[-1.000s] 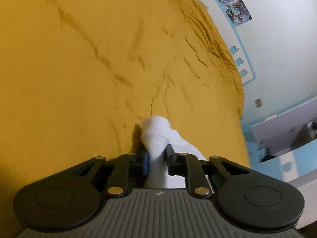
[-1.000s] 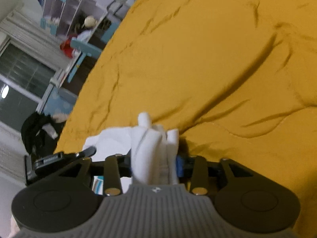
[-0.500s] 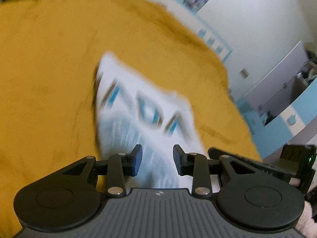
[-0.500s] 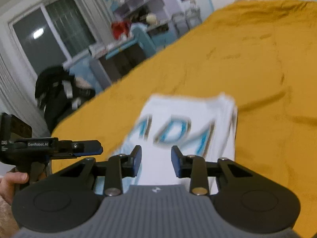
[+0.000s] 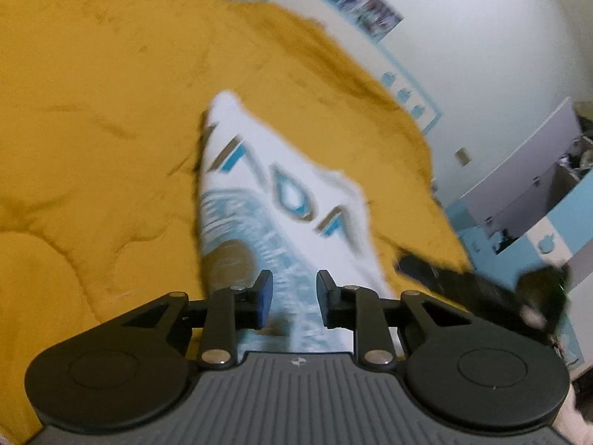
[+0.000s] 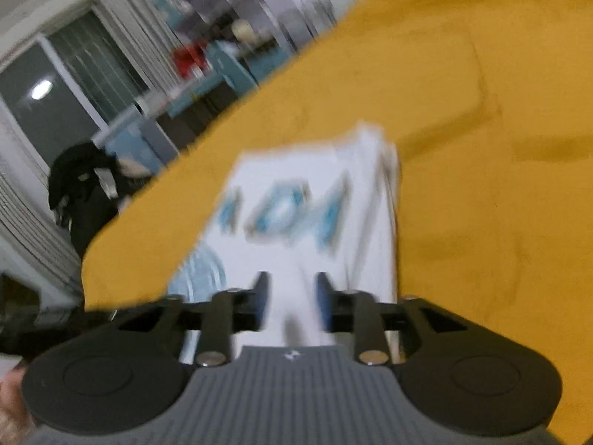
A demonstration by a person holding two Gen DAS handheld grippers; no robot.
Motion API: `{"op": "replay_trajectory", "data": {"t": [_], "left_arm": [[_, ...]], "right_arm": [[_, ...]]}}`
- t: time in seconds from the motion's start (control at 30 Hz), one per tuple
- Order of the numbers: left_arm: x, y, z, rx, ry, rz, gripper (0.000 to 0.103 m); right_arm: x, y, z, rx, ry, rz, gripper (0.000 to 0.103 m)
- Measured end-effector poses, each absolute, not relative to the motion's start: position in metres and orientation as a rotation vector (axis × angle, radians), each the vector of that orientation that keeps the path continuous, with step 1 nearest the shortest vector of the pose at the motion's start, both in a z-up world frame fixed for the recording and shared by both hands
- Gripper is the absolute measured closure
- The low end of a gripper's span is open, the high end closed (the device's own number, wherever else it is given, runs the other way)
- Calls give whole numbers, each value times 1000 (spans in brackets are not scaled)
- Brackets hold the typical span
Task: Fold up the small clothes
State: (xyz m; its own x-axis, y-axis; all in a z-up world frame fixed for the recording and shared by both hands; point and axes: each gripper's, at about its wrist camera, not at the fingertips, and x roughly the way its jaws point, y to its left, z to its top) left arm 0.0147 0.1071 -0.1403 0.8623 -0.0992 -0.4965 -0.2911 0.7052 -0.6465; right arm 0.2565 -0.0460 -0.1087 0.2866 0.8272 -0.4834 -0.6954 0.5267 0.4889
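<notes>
A folded white shirt (image 5: 281,200) with blue lettering lies flat on the mustard-yellow bedspread (image 5: 96,118), directly ahead of both tools. The left tool (image 5: 293,298) has its jaws apart and closing — nothing gripped between them, the cloth lying below. The right tool (image 6: 291,302) — jaws apart and opening — likewise holds nothing, hanging over the shirt's near edge. Both views are blurred.

Black left gripper (image 5: 292,298) linkage, silver screws, ribbed grey body, blue-padded jaws
</notes>
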Motion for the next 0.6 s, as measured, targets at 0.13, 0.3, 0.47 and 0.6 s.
{"op": "replay_trajectory", "data": {"t": [0.13,0.3,0.47,0.6], "left_arm": [[15,93,-141,-799,564,86,72],[18,89,-164,-820,624,116,68],[17,95,-167,-841,627,103,68],[17,96,-163,-832,635,105,69]], "right_arm": [[307,-6,-106,230,685,1031,62],[355,39,-136,200,762,981,63],[377,51,-169,185,854,910,73],[374,42,-156,219,860,893,73]]}}
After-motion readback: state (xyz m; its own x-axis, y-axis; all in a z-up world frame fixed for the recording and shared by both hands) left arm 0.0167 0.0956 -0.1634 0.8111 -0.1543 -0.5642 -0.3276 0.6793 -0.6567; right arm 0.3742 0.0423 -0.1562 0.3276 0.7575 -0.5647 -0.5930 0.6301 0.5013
